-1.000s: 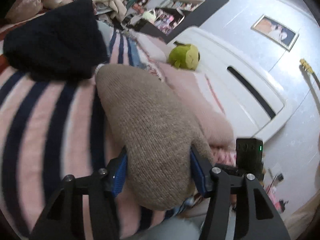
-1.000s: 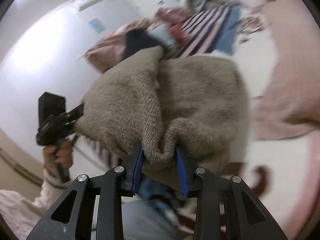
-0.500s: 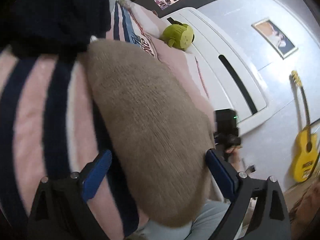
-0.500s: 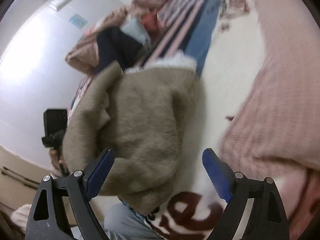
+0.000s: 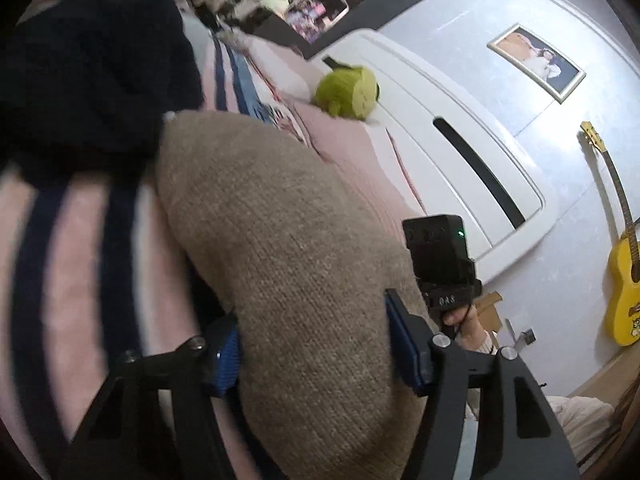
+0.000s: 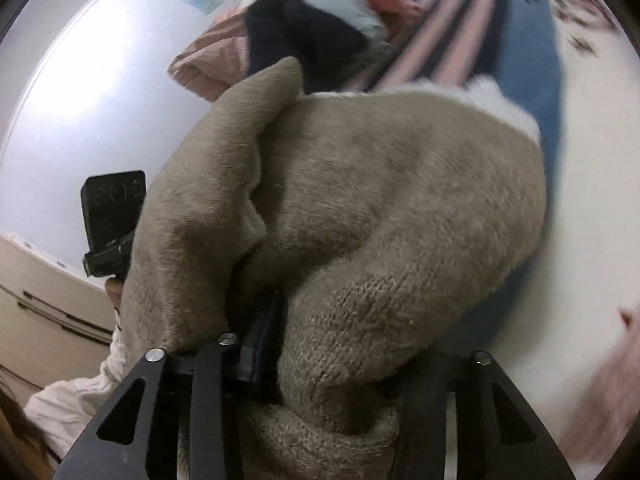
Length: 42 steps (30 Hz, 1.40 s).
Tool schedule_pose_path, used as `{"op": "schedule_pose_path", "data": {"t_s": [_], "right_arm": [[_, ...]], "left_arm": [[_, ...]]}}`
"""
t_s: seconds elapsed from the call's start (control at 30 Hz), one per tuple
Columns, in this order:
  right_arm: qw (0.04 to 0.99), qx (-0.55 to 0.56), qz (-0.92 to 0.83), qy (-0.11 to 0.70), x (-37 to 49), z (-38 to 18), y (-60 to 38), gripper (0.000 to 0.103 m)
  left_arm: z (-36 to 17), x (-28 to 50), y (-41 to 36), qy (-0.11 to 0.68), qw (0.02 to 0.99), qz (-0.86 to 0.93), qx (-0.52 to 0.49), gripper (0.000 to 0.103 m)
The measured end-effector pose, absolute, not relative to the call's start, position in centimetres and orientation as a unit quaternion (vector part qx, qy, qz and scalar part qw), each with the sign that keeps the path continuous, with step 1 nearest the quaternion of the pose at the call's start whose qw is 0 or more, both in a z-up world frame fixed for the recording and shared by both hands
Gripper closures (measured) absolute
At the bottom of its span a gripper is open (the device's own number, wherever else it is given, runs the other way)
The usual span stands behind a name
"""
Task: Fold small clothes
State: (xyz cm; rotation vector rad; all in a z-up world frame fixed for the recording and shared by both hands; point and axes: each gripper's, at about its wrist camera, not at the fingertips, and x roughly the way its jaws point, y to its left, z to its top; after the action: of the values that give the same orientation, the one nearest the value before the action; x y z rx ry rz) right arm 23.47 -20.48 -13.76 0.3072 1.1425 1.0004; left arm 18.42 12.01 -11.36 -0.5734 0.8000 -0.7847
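Observation:
A tan knitted garment lies bunched on the pink and navy striped bed cover. My left gripper has its blue pads on both sides of the garment's near end, closed against the knit. In the right wrist view the same tan garment fills the middle, with a white fluffy trim at its far edge. My right gripper straddles a thick fold of it; the pads are mostly buried in the knit. The other gripper's black body shows at the left.
A dark navy garment lies beyond the tan one. A green plush toy sits by the white headboard. A yellow guitar leans on the wall. Pink pillows and more clothes lie at the far end.
Half a second ago both grippers stood wide open around the garment. Now both have closed in on the tan knit again, gripping it at its near end.

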Motion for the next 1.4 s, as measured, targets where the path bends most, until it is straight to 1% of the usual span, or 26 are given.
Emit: {"op": "schedule_pose_path", "data": {"t_s": [0.03, 0.23, 0.4, 0.5, 0.57, 0.67, 0.73, 0.77, 0.87, 0.93, 0.97, 1.03, 1.1, 1.2, 1.3, 1.4], "right_arm": [[0.716, 0.134, 0.458, 0.51, 23.4, -13.1, -19.4, 0.074], [0.701, 0.087, 0.529, 0.47, 23.2, -8.6, -8.4, 0.074], [0.672, 0.066, 0.568, 0.47, 23.7, -8.3, 1.7, 0.074], [0.657, 0.052, 0.586, 0.472, 23.6, -8.9, 6.2, 0.074], [0.645, 0.049, 0.59, 0.483, 23.7, -9.7, 8.5, 0.074], [0.642, 0.018, 0.588, 0.492, 23.6, -10.8, 10.0, 0.074], [0.639, 0.015, 0.589, 0.495, 23.6, -10.9, 9.8, 0.073], [0.638, 0.017, 0.59, 0.495, 23.6, -10.8, 9.5, 0.073], [0.642, 0.022, 0.586, 0.494, 23.9, -10.3, 7.7, 0.065], [0.648, 0.026, 0.582, 0.491, 25.2, -10.2, 7.8, 0.057], [0.653, 0.026, 0.581, 0.485, 24.8, -10.1, 7.4, 0.055], [0.667, 0.022, 0.575, 0.474, 24.8, -9.5, 6.0, 0.048], [0.681, 0.03, 0.563, 0.466, 22.3, -9.1, 5.3, 0.044], [0.711, 0.039, 0.542, 0.445, 20.8, -8.8, 2.1, 0.043], [0.763, 0.02, 0.498, 0.411, 18.7, -8.7, -2.4, 0.037], [0.816, 0.005, 0.433, 0.383, 16.6, -8.4, -7.1, 0.036]], "left_arm": [[-10.9, 18.3, 13.2, 0.368, 0.814, -0.359, -0.271, 0.044], [-7.0, 16.7, 22.7, 0.334, 0.856, -0.29, -0.266, 0.046], [-5.3, 14.3, 29.8, 0.331, 0.884, -0.218, -0.248, 0.047], [-6.0, 13.3, 33.8, 0.338, 0.889, -0.179, -0.251, 0.047], [-7.7, 12.9, 36.4, 0.352, 0.887, -0.15, -0.26, 0.047], [-10.8, 12.5, 38.6, 0.377, 0.876, -0.119, -0.276, 0.046], [-12.1, 11.8, 40.1, 0.366, 0.87, -0.118, -0.308, 0.044], [-12.1, 11.6, 40.2, 0.364, 0.87, -0.114, -0.313, 0.043], [-11.1, 10.9, 39.4, 0.361, 0.885, -0.092, -0.279, 0.042], [-9.8, 10.9, 38.2, 0.358, 0.895, -0.076, -0.256, 0.042], [-9.2, 10.8, 37.7, 0.355, 0.899, -0.066, -0.246, 0.042], [-7.8, 10.2, 36.9, 0.346, 0.91, -0.048, -0.225, 0.042], [-6.4, 9.3, 35.7, 0.335, 0.92, -0.032, -0.2, 0.042], [-4.9, 7.9, 32.9, 0.327, 0.931, 0.033, -0.157, 0.042], [-3.8, 6.4, 27.8, 0.292, 0.948, 0.053, -0.112, 0.042], [-3.1, 5.6, 23.0, 0.268, 0.958, 0.051, -0.089, 0.041]]}}
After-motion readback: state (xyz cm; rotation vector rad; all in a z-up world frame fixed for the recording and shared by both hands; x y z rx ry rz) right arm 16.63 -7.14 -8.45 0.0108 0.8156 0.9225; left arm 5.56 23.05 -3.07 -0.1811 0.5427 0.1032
